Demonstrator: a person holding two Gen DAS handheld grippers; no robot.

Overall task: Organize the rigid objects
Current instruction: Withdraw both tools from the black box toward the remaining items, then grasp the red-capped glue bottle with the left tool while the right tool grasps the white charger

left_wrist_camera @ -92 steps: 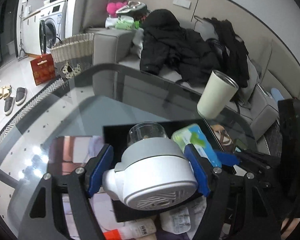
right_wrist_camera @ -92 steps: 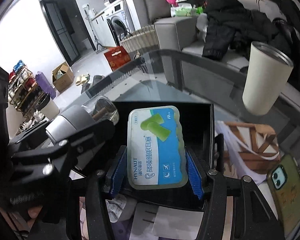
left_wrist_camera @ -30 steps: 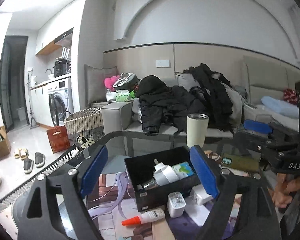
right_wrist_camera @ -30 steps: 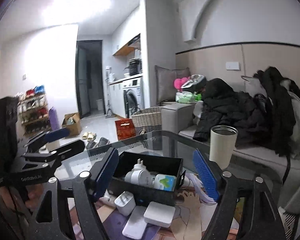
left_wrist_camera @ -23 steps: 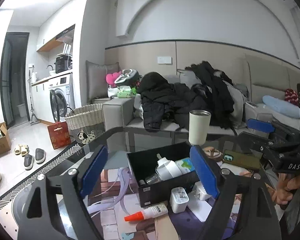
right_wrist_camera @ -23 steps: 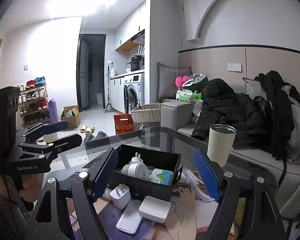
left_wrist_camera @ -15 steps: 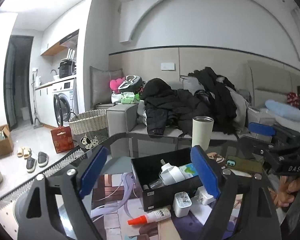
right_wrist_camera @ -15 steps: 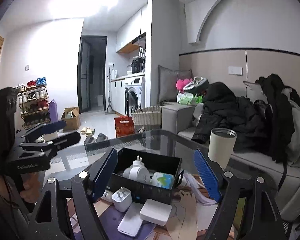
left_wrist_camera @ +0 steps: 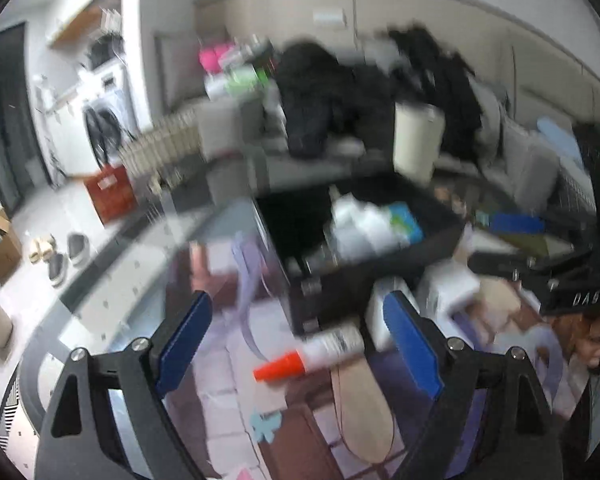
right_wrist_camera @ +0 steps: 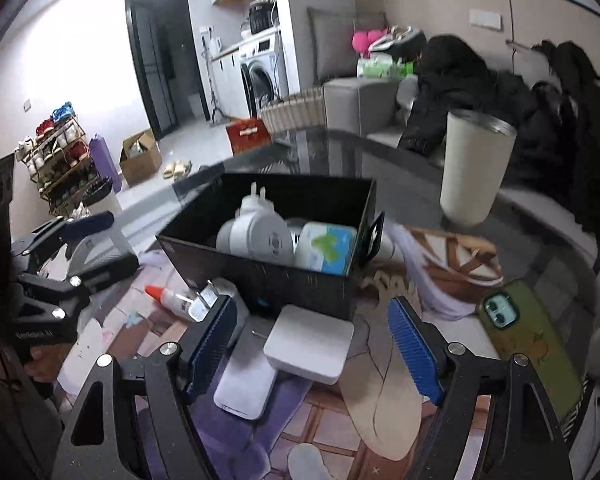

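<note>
Glue bottle (left_wrist_camera: 314, 354), orange-capped, is seen lying on the tabletop (right_wrist_camera: 540, 248) between the wide-spread, empty jaws of the left gripper (left_wrist_camera: 300, 344), just before the black box (right_wrist_camera: 268, 272). A white square case (right_wrist_camera: 310, 344) is framed between the right gripper's (right_wrist_camera: 312, 344) wide, empty jaws.
</note>
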